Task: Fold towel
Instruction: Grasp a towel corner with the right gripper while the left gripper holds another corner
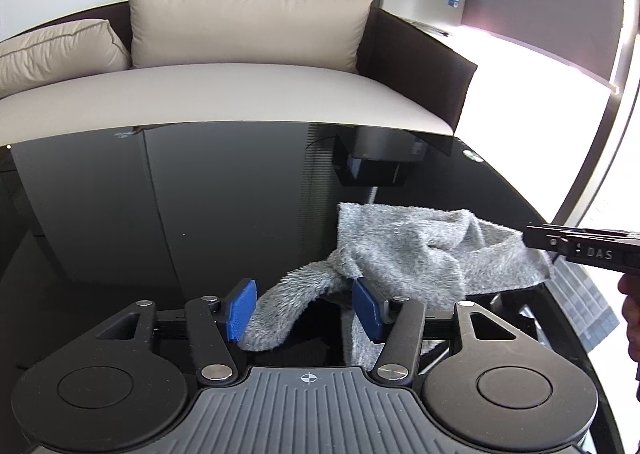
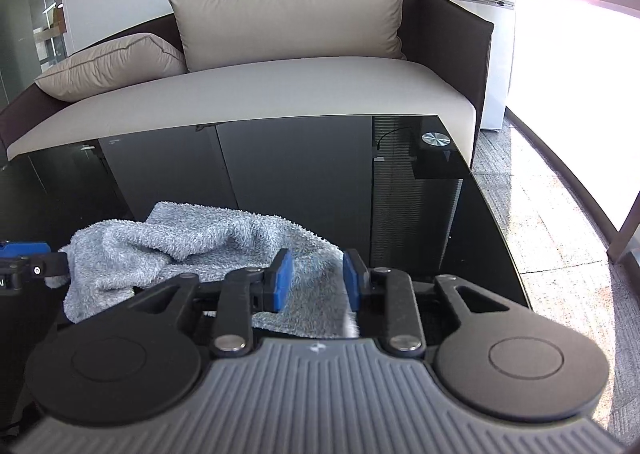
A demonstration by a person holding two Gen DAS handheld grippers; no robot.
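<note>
**Towel bunched on the glass, both claws wide**

Biggest thing in view: the beige sofa (image 1: 256,94) along the back, and in front of it the black glass table (image 1: 160,214), glossy and reflective. On the table, toward its near right side, lies the grey towel (image 1: 404,254), crumpled and not yet folded, one fuzzy corner curling toward the camera.

The left gripper (image 1: 305,310) is released, its blue pads (image 1: 243,308) spread wide with that curled corner lying between them. The right gripper (image 2: 316,280) is open too, fabric showing between its pads, nothing pinched.

The risks, as I judge them: the glass looks slick, so a one-sided pull could drag the whole heap. Closing on a bunched ridge could catch two layers and leave a crooked fold. The table edge is close on the right; cloth could slide off.
</note>
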